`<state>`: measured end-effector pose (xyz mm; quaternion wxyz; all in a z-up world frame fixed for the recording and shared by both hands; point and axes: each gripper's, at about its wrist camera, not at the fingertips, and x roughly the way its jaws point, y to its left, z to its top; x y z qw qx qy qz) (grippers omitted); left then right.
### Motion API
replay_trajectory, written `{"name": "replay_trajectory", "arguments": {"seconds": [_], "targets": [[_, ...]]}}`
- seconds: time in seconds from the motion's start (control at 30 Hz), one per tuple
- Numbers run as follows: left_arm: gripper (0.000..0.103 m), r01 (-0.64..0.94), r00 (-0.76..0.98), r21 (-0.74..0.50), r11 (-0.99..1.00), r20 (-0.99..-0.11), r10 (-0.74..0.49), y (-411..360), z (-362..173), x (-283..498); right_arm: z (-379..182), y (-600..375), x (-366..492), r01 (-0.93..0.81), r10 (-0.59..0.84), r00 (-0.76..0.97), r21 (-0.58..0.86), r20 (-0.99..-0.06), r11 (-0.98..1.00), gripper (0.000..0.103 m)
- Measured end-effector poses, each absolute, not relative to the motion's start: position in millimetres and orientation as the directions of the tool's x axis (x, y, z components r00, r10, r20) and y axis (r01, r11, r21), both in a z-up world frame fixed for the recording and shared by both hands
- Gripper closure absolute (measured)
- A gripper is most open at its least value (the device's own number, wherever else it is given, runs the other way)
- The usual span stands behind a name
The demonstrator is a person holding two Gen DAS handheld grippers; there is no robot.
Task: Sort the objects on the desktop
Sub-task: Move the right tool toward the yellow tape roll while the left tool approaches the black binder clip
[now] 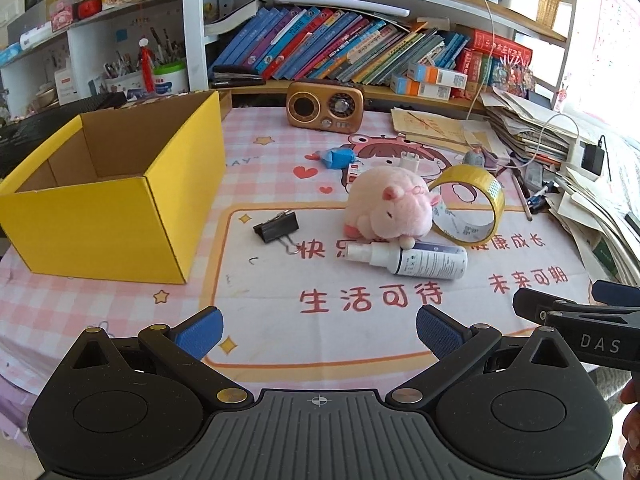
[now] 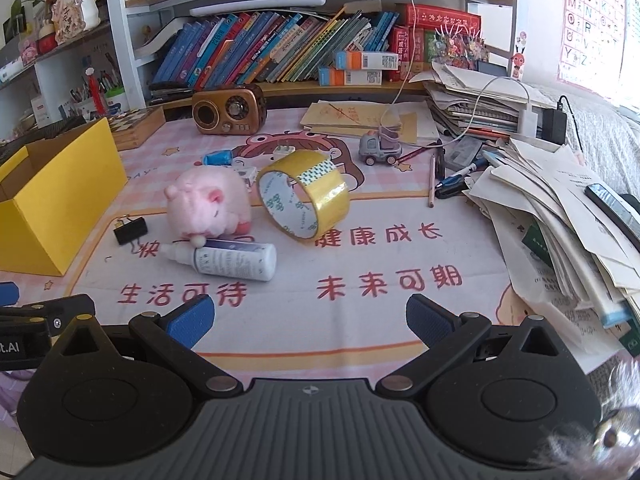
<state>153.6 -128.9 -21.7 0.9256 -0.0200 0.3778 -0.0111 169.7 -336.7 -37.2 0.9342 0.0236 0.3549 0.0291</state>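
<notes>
A pink plush pig [image 1: 390, 204] [image 2: 208, 206] lies mid-desk, resting against a white spray bottle [image 1: 412, 258] [image 2: 228, 260] lying on its side. Beside the pig a roll of yellow tape [image 1: 470, 204] [image 2: 306, 196] stands on edge. A black binder clip [image 1: 277, 226] [image 2: 130, 231] lies to the left. An open yellow cardboard box [image 1: 108, 196] [image 2: 52, 200] stands at the left, and what I see of its inside is bare. My left gripper [image 1: 318, 330] is open above the mat's front, holding nothing. My right gripper [image 2: 310, 320] is open too, short of the bottle and tape.
A brown retro radio [image 1: 325, 106] [image 2: 229, 109] stands at the back under a shelf of leaning books [image 1: 320, 46]. A toy truck [image 2: 378, 146], pens [image 2: 456, 178] and a sprawling paper stack [image 2: 560, 208] crowd the right side. A blue wrapped item [image 1: 338, 157] lies behind the pig.
</notes>
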Motion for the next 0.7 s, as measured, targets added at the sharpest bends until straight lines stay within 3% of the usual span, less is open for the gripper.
{"name": "replay_trajectory", "arguments": {"seconds": [0.7], "targets": [[0.000, -0.026, 0.717, -0.057, 0.998, -0.696, -0.021, -160, -29, 188, -45, -370, 216, -0.083, 0.094, 0.748, 0.048, -0.656, 0.995, 0.004]]}}
